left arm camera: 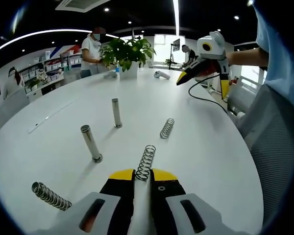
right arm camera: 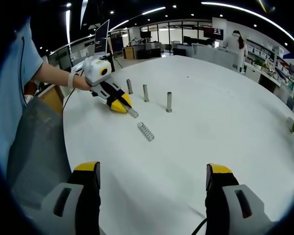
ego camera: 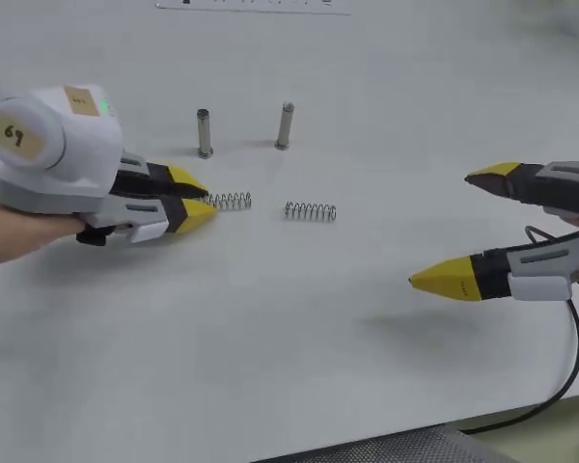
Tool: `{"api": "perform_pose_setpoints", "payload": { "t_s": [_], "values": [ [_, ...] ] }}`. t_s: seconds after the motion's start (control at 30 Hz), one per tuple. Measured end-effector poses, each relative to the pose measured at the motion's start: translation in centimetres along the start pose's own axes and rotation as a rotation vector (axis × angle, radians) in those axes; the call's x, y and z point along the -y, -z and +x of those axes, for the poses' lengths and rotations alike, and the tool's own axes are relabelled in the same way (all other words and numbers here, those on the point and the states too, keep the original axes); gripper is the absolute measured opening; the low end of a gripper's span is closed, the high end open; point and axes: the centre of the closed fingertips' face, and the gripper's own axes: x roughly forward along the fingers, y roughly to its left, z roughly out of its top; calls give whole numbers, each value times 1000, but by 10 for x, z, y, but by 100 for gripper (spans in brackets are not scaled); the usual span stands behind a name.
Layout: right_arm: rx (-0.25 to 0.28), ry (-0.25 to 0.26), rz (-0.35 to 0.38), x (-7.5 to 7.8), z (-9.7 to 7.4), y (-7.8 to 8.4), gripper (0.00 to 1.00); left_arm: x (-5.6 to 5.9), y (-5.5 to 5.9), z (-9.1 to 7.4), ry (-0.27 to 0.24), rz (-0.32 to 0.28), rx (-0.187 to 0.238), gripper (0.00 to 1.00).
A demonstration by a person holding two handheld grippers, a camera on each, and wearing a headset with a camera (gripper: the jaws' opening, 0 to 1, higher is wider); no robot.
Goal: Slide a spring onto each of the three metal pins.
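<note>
Spring and pin work sits on a wide white counter point(ego camera: 270, 367). One loose spring point(ego camera: 310, 210) lies flat near its middle and serves as the marker for everything else. Bare surface runs out on every side of that spring. In the head view the counter's near edge lies well below and to the right of it, and a black cable point(ego camera: 571, 367) trails toward that edge. In the left gripper view the curved edge passes to the right of the loose spring, with a grey mesh chair point(left arm camera: 274, 147) just past it.

The right tool point(ego camera: 440, 230) hangs well to the right of the loose spring. Its jaws are spread wide on nothing, and open counter lies between the two.

The left tool point(ego camera: 205, 199) lies left of the loose spring, its jaws drawn together on the near end of a second spring point(ego camera: 234, 201). That spring lies flat, pointing toward the loose one, near it but apart.

Beyond the loose spring the nearer pin point(ego camera: 285, 125) stands upright. The farther pin point(ego camera: 204, 132) stands left of it, with a free lane between them. The right gripper view shows a third pin point(right arm camera: 129, 86), farthest from the loose spring, beside the left tool.

A coiled piece point(left arm camera: 50, 196) sits at the lower left of the left gripper view. I cannot tell whether it is on that third pin.
</note>
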Motion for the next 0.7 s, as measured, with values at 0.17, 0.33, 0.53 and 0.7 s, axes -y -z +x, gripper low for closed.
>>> {"api": "perform_pose_setpoints", "payload": {
  "t_s": [0.17,0.33,0.53,0.7],
  "values": [
    [-1,-5,-2,-2,2,-1,88,1,0,-1,5,2,-3,3],
    [-4,-8,-7,-4,3,-2,88,1,0,0,3,5,-3,3],
    [-6,-12,-10,-6,4,-2,87,1,-1,1,1,4,-1,3],
    [-11,-16,-13,-9,6,-2,87,2,-2,1,5,0,3,2]
  ]
}}
